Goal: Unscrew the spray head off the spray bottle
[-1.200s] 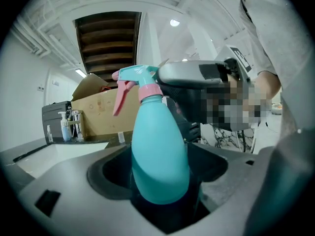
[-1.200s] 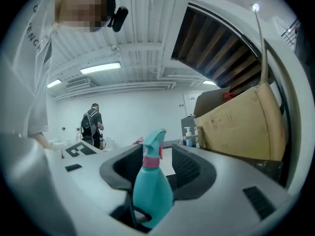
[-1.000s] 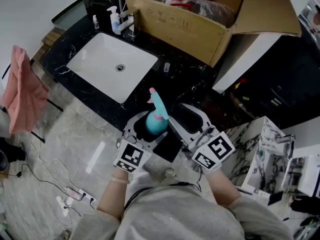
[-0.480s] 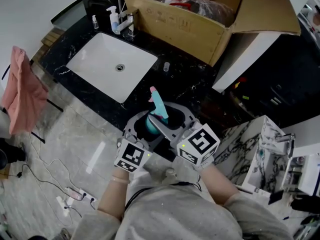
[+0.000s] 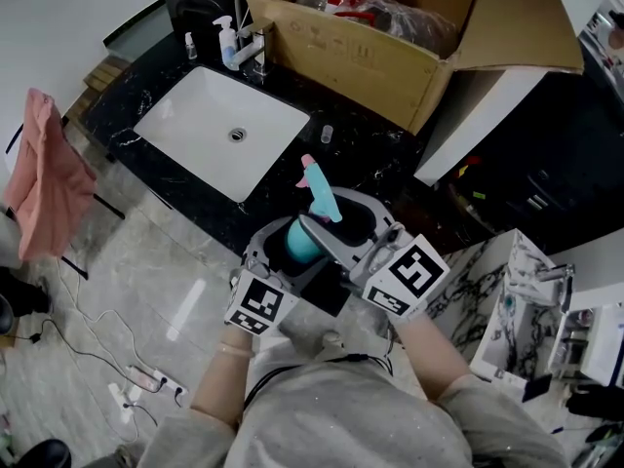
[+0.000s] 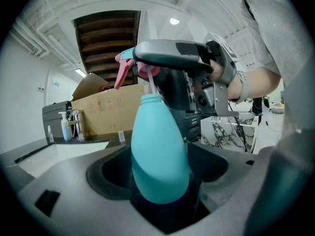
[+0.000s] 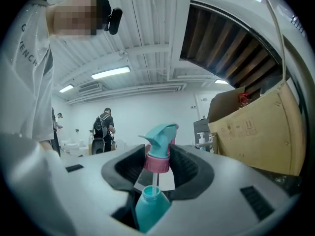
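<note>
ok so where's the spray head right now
In the right gripper view, centre, the spray head sits between the right tongs, which have just been closing on it, just above the open neck of the bottle.

At your 11 o'clock, a white sink (image 5: 219, 130) set in a black marble counter (image 5: 382, 162). Cardboard box (image 5: 370, 55) at 12, pink towel (image 5: 44, 188) hanging at 9, pale marble floor (image 5: 146, 286) with cables (image 5: 93, 354) at 8.

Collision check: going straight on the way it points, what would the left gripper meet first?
Probably the right gripper, whose jaws have just been closing on the spray head, right beyond the bottle; depth is unclear.
</note>
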